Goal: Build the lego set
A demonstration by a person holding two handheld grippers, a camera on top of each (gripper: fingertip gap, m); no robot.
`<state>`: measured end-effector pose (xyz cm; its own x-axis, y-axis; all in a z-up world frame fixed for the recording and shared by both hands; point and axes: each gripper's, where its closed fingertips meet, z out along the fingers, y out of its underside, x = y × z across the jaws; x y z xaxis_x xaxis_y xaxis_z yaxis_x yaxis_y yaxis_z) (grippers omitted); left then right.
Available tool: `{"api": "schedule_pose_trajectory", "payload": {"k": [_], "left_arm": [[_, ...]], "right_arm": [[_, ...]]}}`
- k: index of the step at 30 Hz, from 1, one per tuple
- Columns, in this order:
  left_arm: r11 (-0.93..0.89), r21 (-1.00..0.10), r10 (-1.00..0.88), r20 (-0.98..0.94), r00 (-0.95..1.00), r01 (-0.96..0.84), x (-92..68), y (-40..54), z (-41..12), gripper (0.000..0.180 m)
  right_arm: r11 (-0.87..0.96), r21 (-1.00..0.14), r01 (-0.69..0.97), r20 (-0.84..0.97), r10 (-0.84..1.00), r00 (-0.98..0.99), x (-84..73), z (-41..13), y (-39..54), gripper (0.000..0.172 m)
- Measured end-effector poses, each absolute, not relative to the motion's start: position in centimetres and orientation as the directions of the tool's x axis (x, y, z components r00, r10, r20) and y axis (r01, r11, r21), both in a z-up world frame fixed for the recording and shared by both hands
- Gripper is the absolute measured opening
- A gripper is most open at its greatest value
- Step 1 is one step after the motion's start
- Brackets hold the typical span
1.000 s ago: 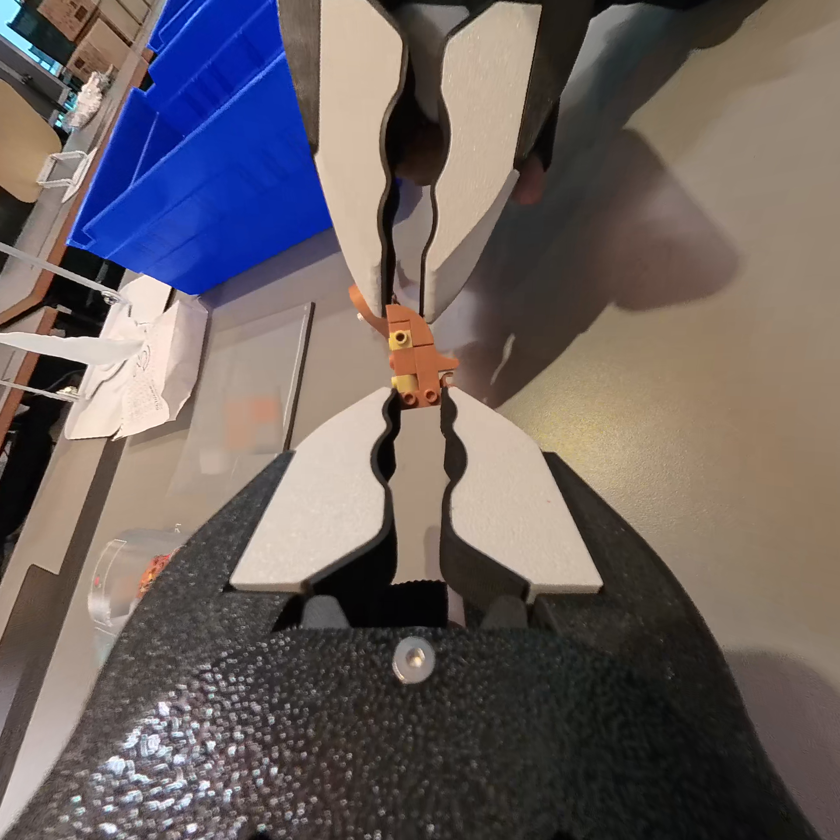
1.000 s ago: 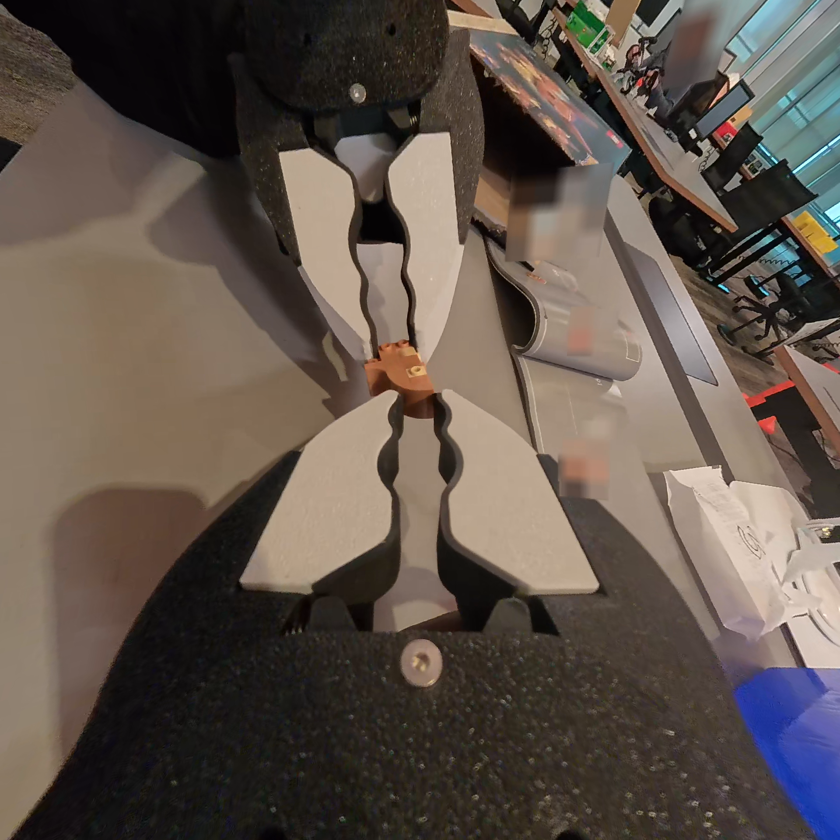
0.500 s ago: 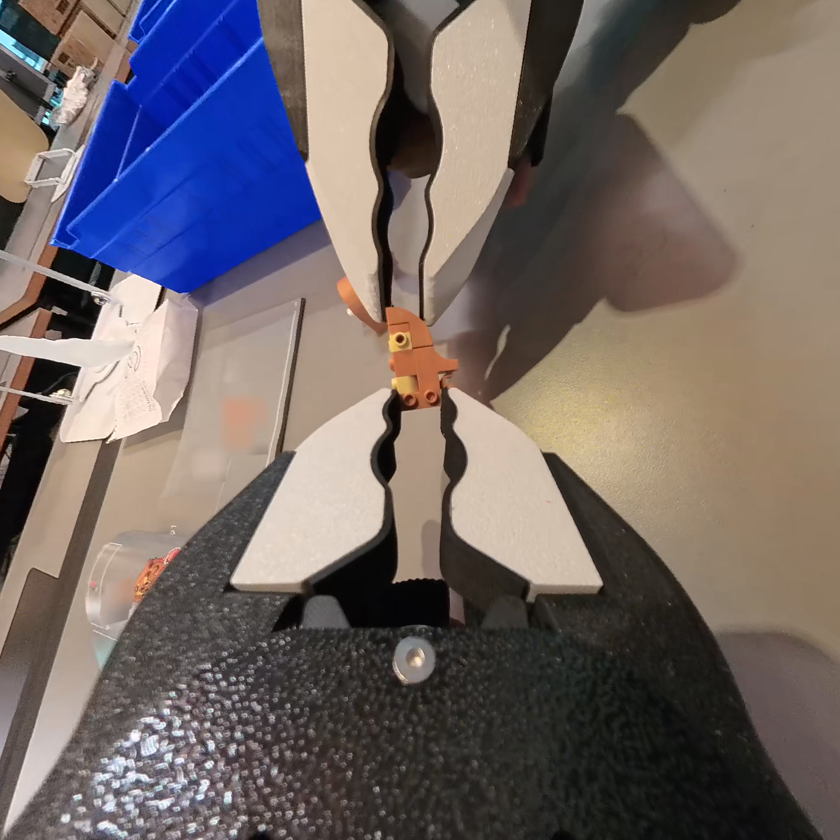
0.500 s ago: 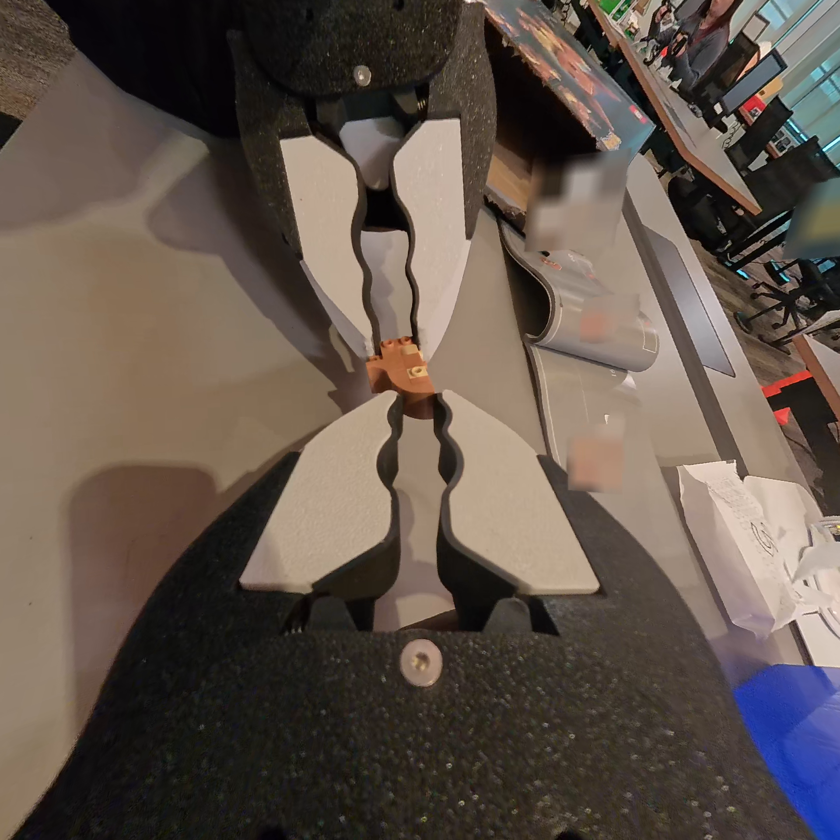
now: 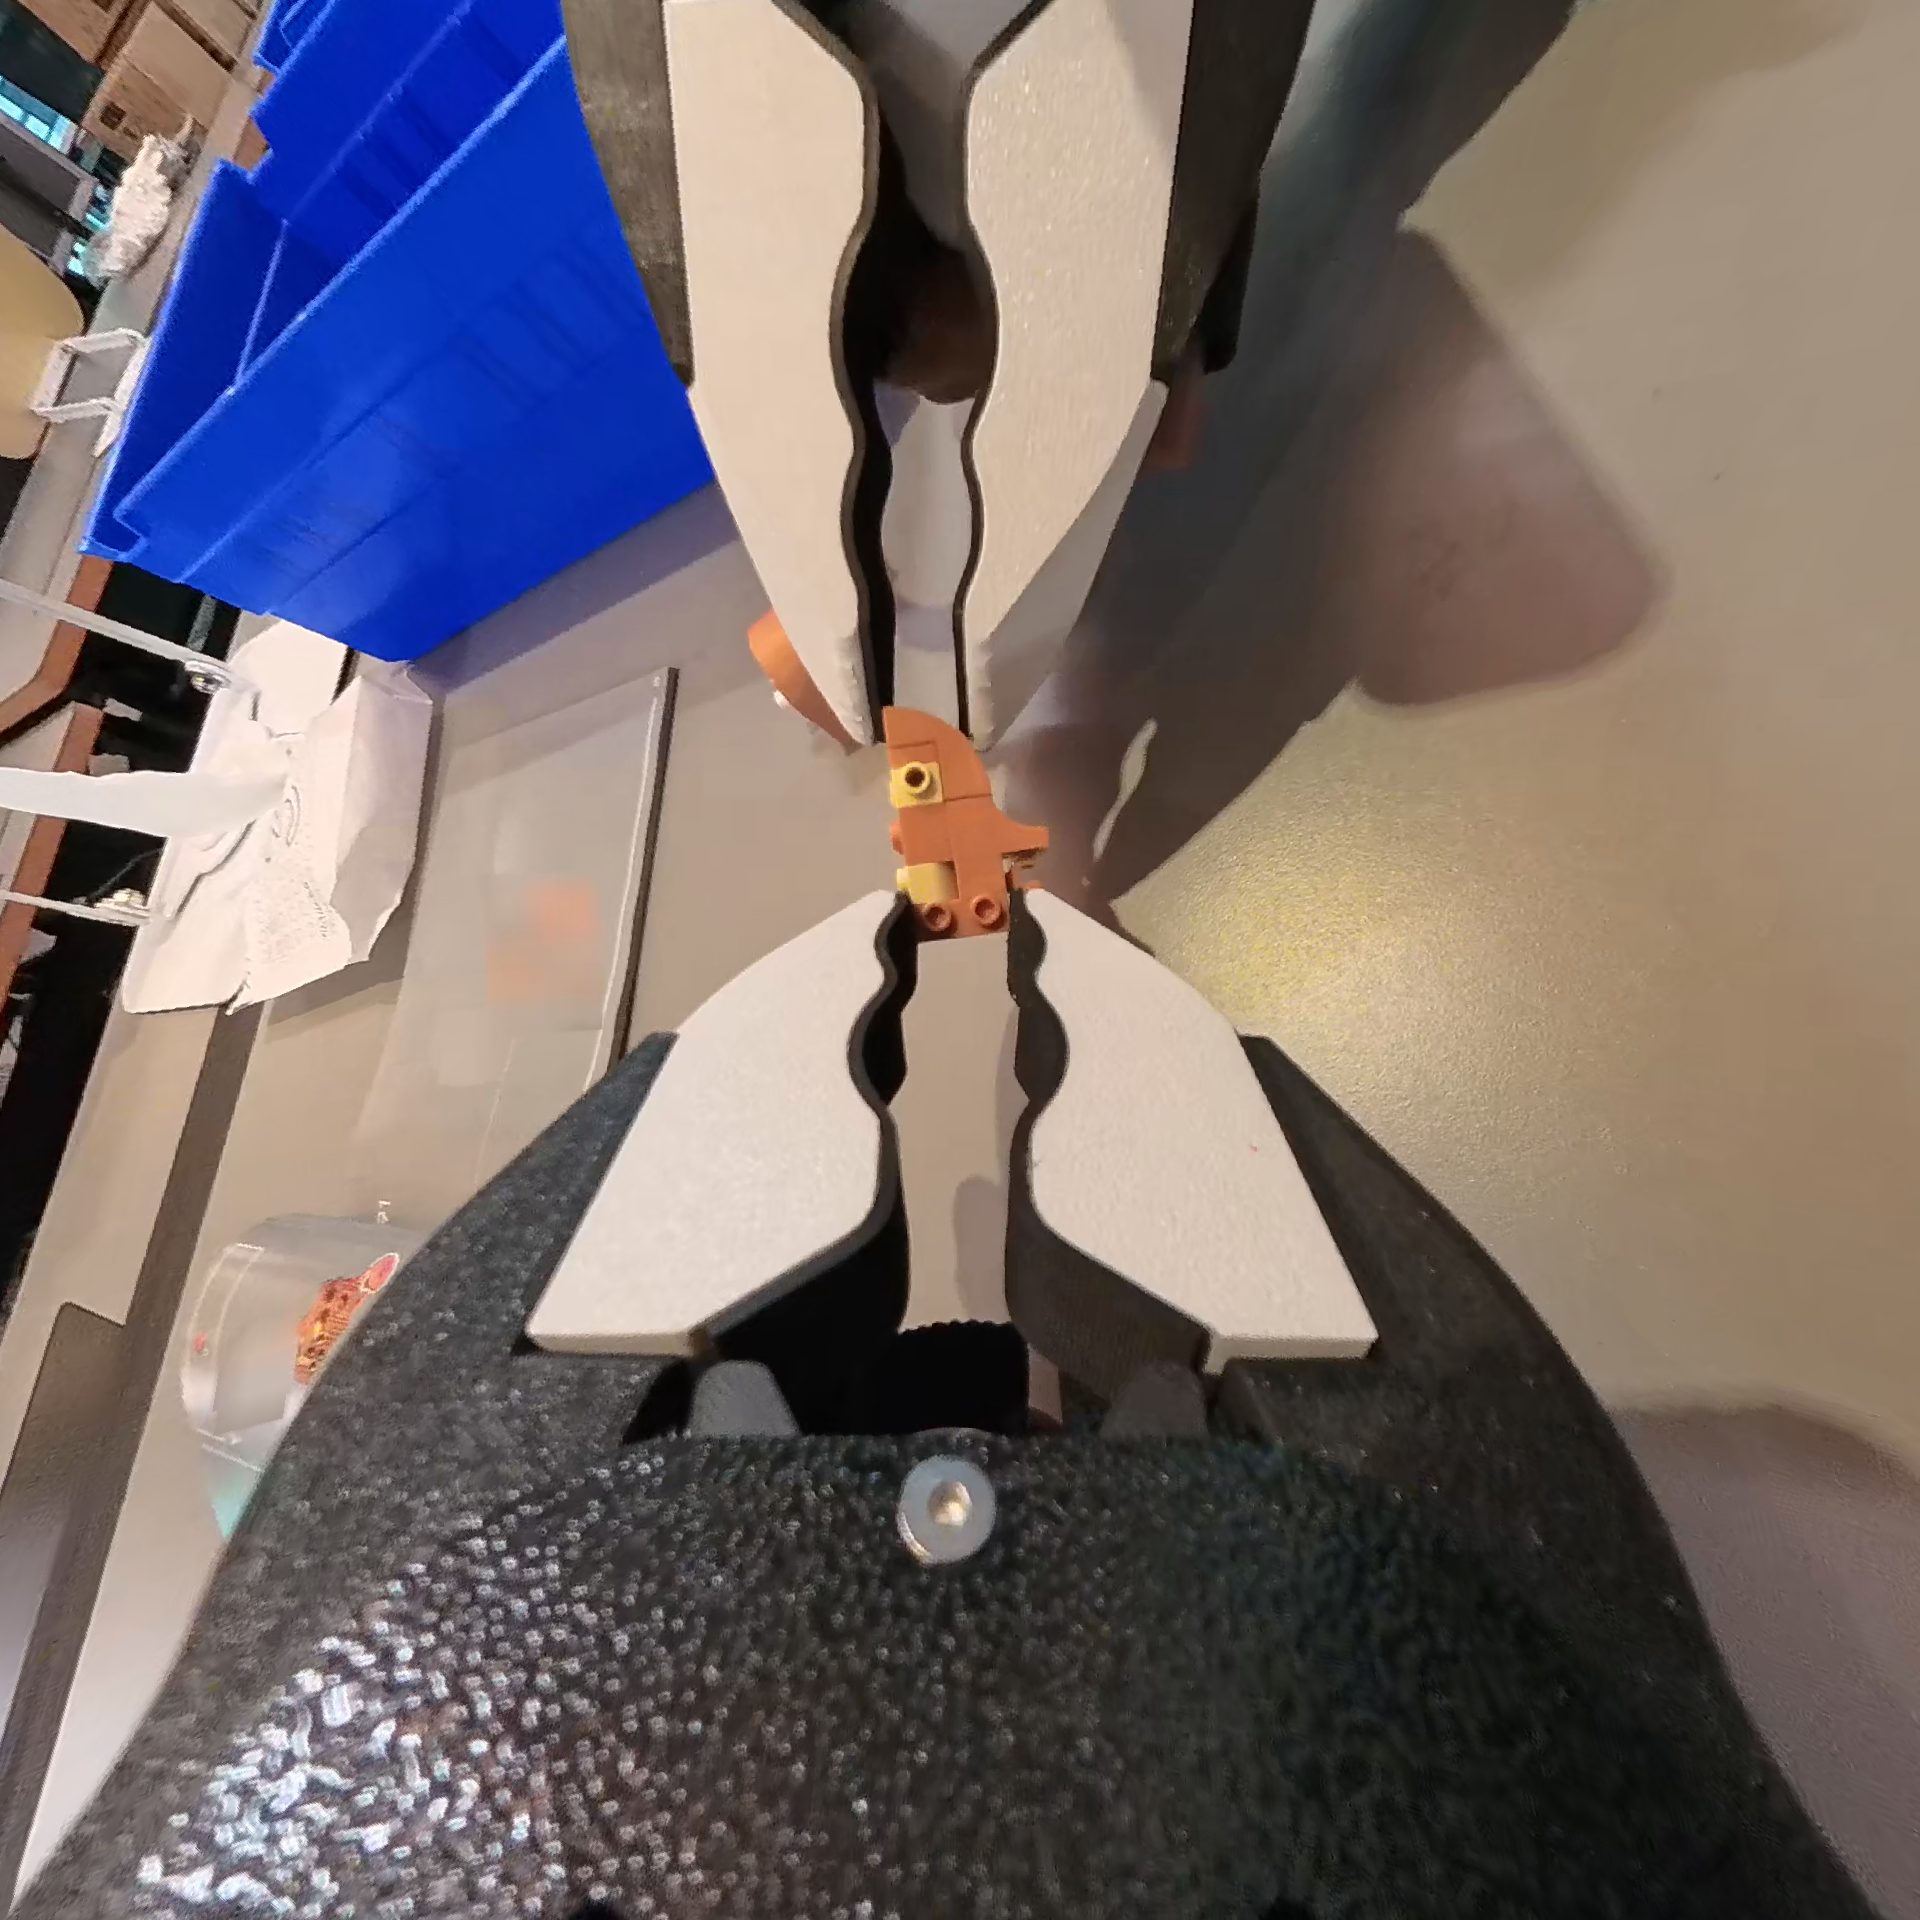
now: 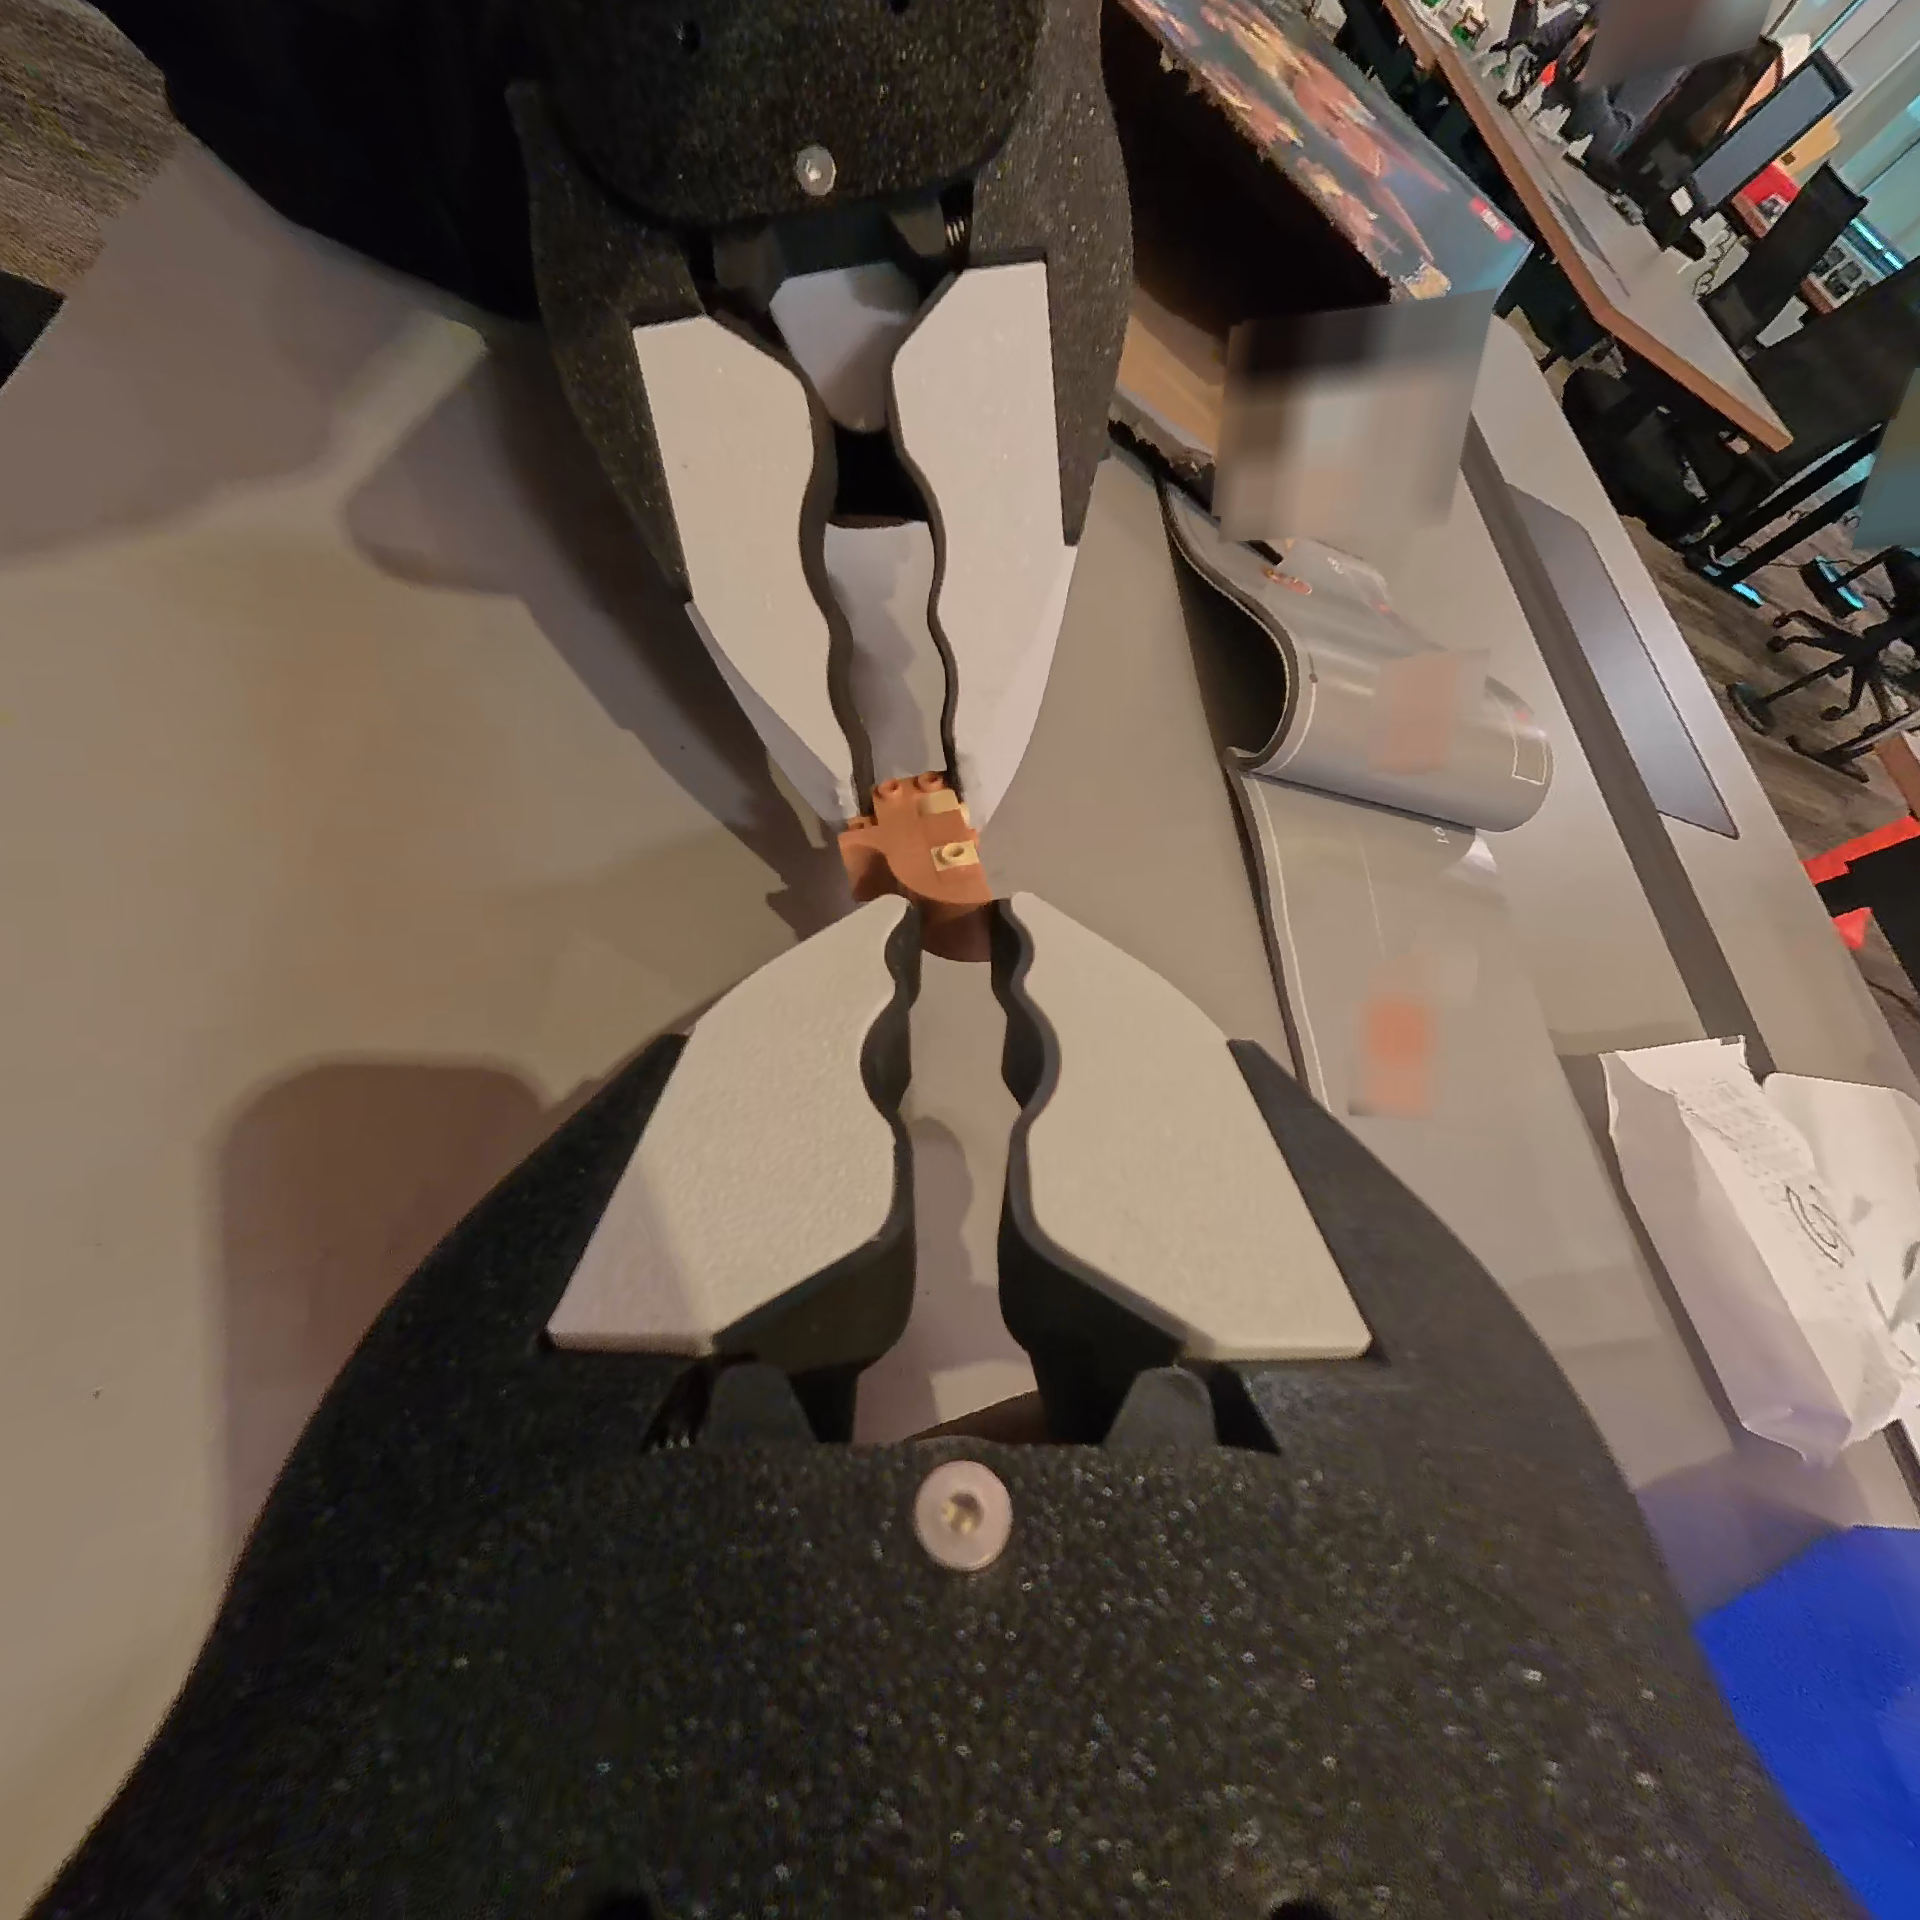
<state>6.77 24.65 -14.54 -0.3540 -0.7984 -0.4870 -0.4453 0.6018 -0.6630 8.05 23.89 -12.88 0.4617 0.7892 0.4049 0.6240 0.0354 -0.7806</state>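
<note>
A small brown brick assembly with tan pieces (image 5: 951, 831) hangs in the air between my two grippers, above the grey table (image 5: 1558, 935). My left gripper (image 5: 961, 914) is shut on its end with the two studs. My right gripper (image 5: 925, 717) faces it from the far side and is shut on the rounded opposite end. A curved brown part (image 5: 779, 665) sticks out beside the right gripper's finger. In the right wrist view my right gripper (image 6: 951, 920) clamps the rounded end of the assembly (image 6: 914, 852), and the left gripper (image 6: 899, 779) clamps the studded end.
Blue bins (image 5: 416, 364) stand at the table's far left, with crumpled white paper (image 5: 270, 831), a flat booklet (image 5: 540, 883) and a clear tub (image 5: 281, 1340) near them. In the right wrist view an open booklet (image 6: 1403, 727), white paper (image 6: 1766, 1226) and a printed box (image 6: 1299, 135) lie to the right. Left and right tips are no more than a few centimetres apart.
Both grippers keep their hold on the brick assembly. The pair has drifted slightly over the table; the background has shifted a little in both views.
</note>
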Motion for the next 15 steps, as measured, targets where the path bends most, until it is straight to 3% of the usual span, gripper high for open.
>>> {"api": "schedule_pose_trajectory", "payload": {"k": [15], "left_arm": [[0.632, -0.657, -0.774, -0.508, -0.379, -0.41, 6.72, 24.09, -14.45, 0.015]], "right_arm": [[0.047, -0.792, 0.609, 0.386, 0.811, 0.439, 7.81, -12.84, 23.31, 0.012]]}}
